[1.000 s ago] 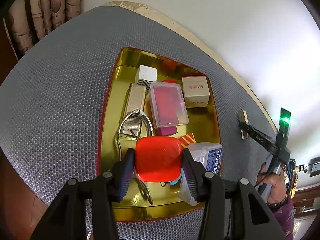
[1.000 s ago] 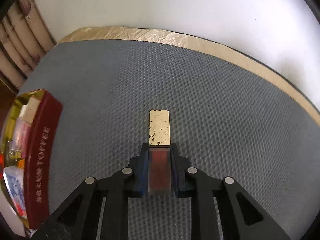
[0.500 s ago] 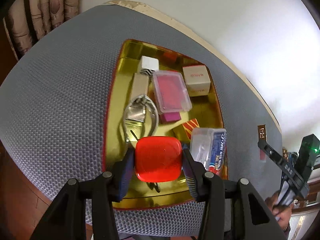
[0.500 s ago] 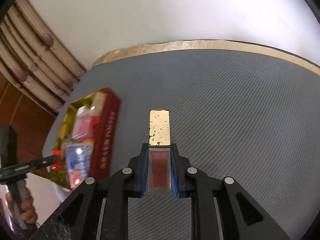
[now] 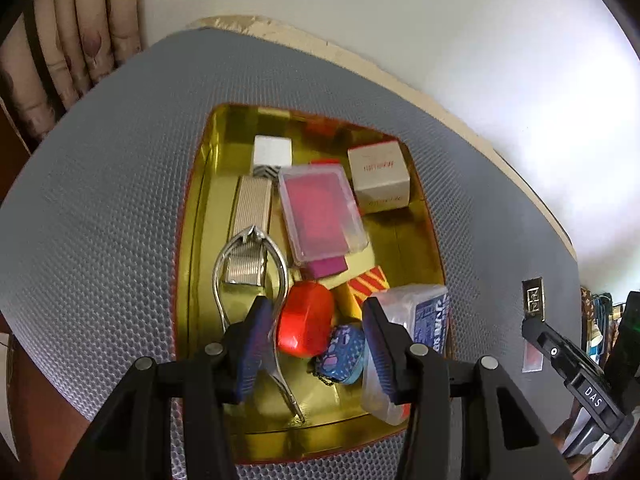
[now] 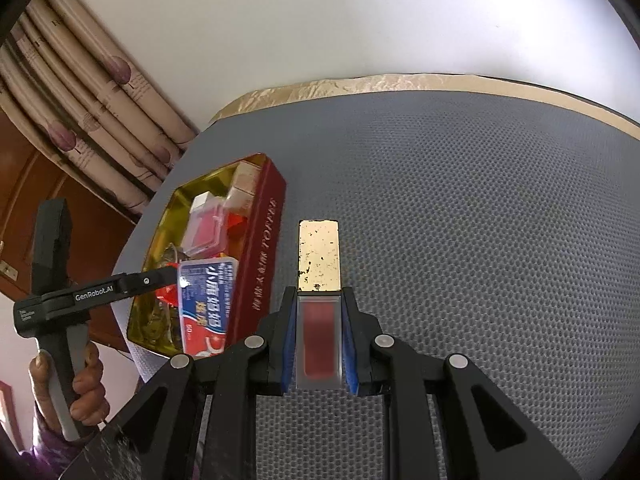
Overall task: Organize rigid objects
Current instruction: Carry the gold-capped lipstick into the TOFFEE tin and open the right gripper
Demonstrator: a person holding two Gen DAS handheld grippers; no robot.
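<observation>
Left wrist view: the left gripper (image 5: 316, 344) hung over the near end of the gold tin (image 5: 200, 216), its jaws spread wide and closed on nothing.
Red case: the red case (image 5: 306, 324) lay tilted in the tin between the blue pads, resting against the nail nippers (image 5: 240, 264) and just beside a small blue patterned pouch (image 5: 344, 354).
Tin contents: a ribbed silver case (image 5: 252, 208), a clear box with a red insert (image 5: 320, 212), a white cube (image 5: 272, 152), a cream carton (image 5: 382, 180) and a floss-pick box (image 5: 424, 320) sat packed close together.
Right wrist view: the right gripper (image 6: 319, 340) was clamped tight on a lip gloss tube (image 6: 319, 292), gold cap pointing forward, red body between the pads.
Tube position: held above the grey mesh mat (image 6: 480, 220), just right of the tin's red outer wall (image 6: 262, 256).
Background: patterned curtains (image 6: 80, 80) hung behind the table.
</observation>
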